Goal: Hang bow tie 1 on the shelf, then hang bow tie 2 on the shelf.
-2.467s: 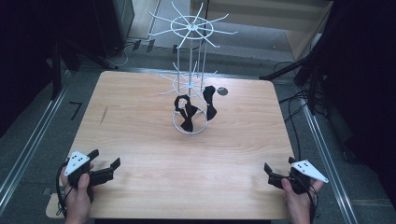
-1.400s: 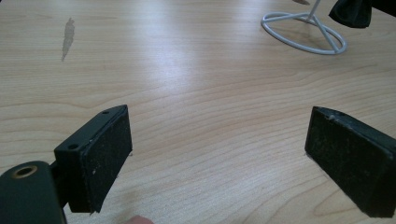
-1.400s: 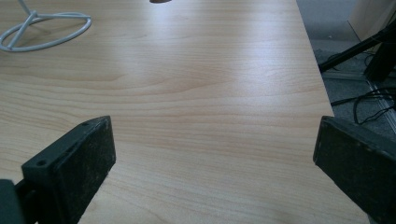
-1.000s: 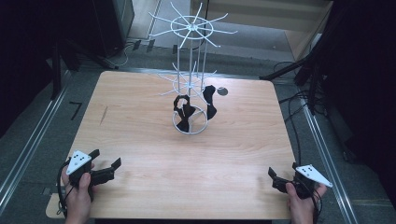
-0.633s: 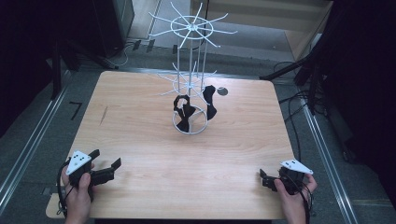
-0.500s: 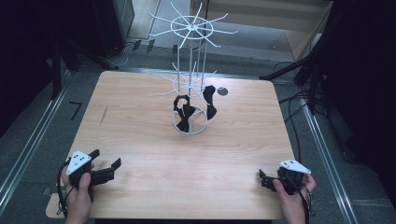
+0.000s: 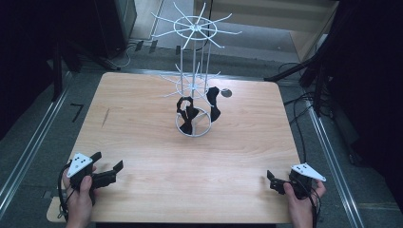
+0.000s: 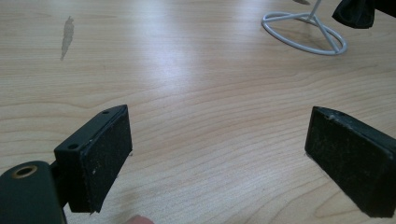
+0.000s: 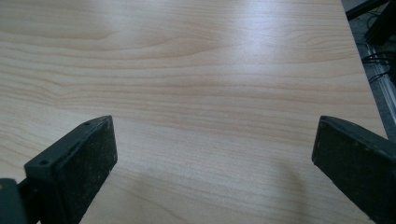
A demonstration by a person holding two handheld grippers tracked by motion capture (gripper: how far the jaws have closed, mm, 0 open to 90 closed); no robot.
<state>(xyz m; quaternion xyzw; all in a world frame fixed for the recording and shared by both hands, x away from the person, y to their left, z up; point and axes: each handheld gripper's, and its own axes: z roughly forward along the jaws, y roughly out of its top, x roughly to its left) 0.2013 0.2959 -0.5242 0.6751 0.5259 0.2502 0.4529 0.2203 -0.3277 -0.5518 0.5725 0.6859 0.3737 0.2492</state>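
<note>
A white wire rack (image 7: 194,71) with two tiers of spokes stands on a ring base at the middle of the wooden table (image 7: 142,99). Two black cloth pieces (image 7: 187,114) (image 7: 213,100) hang from its lower tier. My left gripper (image 7: 108,161) rests at the near left corner, open and empty, aimed toward the rack. In the left gripper view its jaws stand wide apart (image 8: 219,158) over bare wood, with the rack's ring base (image 8: 303,35) far ahead. My right gripper (image 7: 273,182) lies at the near right corner, open (image 9: 215,163), holding nothing.
A small grey round disc (image 7: 226,93) lies on the table just right of the rack. Cables (image 7: 304,118) run along the floor past the table's right edge. Metal rails (image 7: 28,152) flank the table. Bare wood spans between the grippers and the rack.
My right gripper dipped back toward the near edge, then shifted slightly left and turned a little. The left gripper, the rack and the black pieces have stayed put.
</note>
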